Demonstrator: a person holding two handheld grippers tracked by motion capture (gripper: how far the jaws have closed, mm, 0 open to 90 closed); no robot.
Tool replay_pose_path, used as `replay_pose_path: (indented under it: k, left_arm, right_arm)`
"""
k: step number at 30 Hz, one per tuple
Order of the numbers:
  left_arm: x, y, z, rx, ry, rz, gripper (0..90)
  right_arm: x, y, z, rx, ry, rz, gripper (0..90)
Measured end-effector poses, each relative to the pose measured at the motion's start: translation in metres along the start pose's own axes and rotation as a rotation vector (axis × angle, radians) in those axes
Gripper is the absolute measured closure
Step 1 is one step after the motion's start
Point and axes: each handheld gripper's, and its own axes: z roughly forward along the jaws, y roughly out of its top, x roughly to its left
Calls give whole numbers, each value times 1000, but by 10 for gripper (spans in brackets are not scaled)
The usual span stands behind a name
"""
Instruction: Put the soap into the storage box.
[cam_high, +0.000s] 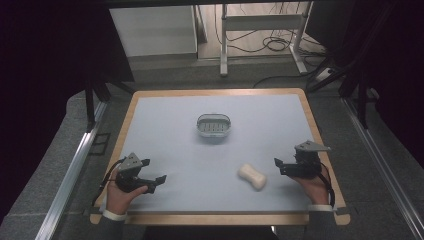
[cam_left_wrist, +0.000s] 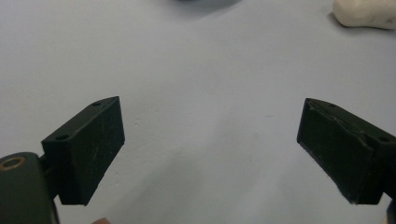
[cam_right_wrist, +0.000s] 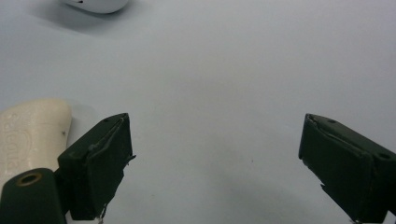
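A cream bar of soap (cam_high: 252, 176) lies on the pale blue mat (cam_high: 190, 150), right of centre near the front. A grey oval soap dish (cam_high: 213, 126) with a slotted insert stands mid-table. My right gripper (cam_high: 279, 166) rests just right of the soap, open and holding nothing. In the right gripper view the soap (cam_right_wrist: 28, 130) lies outside the left jaw of my right gripper (cam_right_wrist: 215, 135), and the dish rim (cam_right_wrist: 98, 4) shows at the top. My left gripper (cam_high: 154, 170) sits open at the front left. In the left gripper view my left gripper (cam_left_wrist: 210, 121) has bare mat between its jaws, with the soap (cam_left_wrist: 362, 11) far off.
The mat sits on a wooden-edged table (cam_high: 215, 218). Beyond the far edge are a white cabinet (cam_high: 155, 30), a metal stand (cam_high: 260, 25) and cables on the floor (cam_high: 277, 45). Metal rails (cam_high: 70, 175) run along both sides.
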Motion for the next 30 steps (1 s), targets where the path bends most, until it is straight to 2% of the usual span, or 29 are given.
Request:
replay_pose_path:
  k: [3, 5, 8, 19, 27, 30]
  left_arm:
    - [0, 0, -1, -2, 4, 0, 80]
    - [0, 0, -1, -4, 3, -1, 80]
    - [1, 0, -1, -1, 3, -1, 80]
    - [1, 0, -1, 5, 0, 3, 80]
    - [1, 0, -3, -4, 2, -6, 79]
    - [1, 0, -3, -5, 3, -9, 80]
  right_arm:
    - [1, -1, 0, 0, 3, 2, 92]
    - [2, -1, 0, -1, -13, -4, 92]
    - [1, 0, -1, -5, 6, -2, 94]
    - [5, 3, -6, -17, 26, -23, 95]
    - [11, 11, -6, 2, 57, -52, 95]
    - [13, 15, -8, 25, 64, -78, 95]
